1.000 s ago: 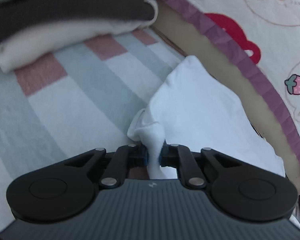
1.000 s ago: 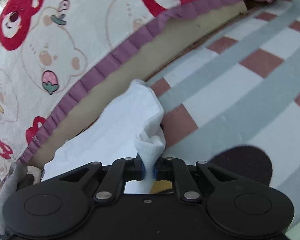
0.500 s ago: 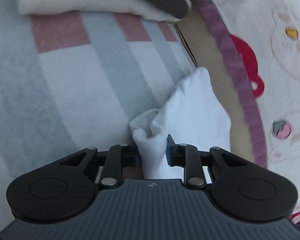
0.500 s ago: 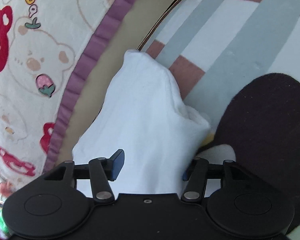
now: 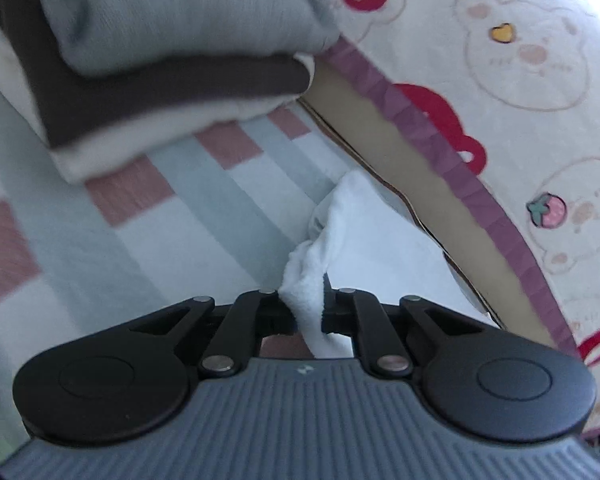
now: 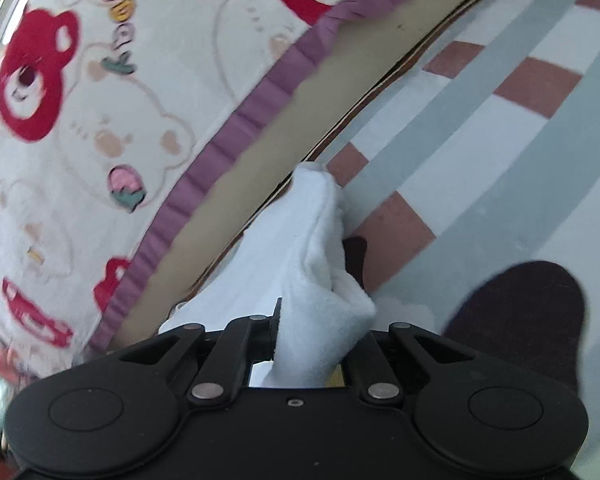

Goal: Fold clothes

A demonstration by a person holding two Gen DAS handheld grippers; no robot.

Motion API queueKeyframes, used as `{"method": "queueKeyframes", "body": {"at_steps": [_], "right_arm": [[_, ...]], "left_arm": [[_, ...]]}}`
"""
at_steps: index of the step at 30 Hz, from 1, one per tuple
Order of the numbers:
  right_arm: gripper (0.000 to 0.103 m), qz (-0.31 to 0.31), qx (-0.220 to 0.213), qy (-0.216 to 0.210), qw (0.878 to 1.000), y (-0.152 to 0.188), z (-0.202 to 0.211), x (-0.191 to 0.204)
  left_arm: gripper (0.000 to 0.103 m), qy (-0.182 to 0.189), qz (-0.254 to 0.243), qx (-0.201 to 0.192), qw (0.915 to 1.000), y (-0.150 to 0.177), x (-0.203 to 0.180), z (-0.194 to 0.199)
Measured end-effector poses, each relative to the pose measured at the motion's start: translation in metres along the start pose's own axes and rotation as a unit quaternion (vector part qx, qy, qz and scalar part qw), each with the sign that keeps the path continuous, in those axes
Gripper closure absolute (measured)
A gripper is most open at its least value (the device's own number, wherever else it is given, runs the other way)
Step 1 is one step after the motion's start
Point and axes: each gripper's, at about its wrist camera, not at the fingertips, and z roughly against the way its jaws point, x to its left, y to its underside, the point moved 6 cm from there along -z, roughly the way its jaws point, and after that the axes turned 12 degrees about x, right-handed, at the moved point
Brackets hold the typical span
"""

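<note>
Under a blurred folded stack (image 5: 172, 60), striped bedding (image 5: 100, 248) meets bear-print fabric (image 5: 539, 80).

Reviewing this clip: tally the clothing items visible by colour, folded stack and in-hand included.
White: 2, the bottom stack layer and the white garment pinched by the left gripper and right gripper
Dark brown: 2, the stack's middle layer and a dark piece
Grey: 1, the stack's top
Total: 5
</note>
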Motion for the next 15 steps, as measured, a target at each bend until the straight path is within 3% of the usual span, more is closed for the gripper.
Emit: {"method": "queueKeyframes", "body": {"at_steps": [8,12,15], "right_arm": [[0.095,0.029,0.047,0.06,0.997,0.046,0.032,-0.034],[0.096,0.026,0.046,0.075,0.996,0.051,0.034,-0.051],[0.096,0.031,0.041,0.087,0.995,0.056,0.031,-0.053]], "left_arm": [[0.094,-0.04,-0.022,0.049,0.9978,0.046,0.027,0.031],[0.09,-0.078,0.012,0.069,0.9945,0.059,0.05,0.018],[0.091,-0.129,-0.009,0.038,0.9909,0.058,0.054,0.03]]}}
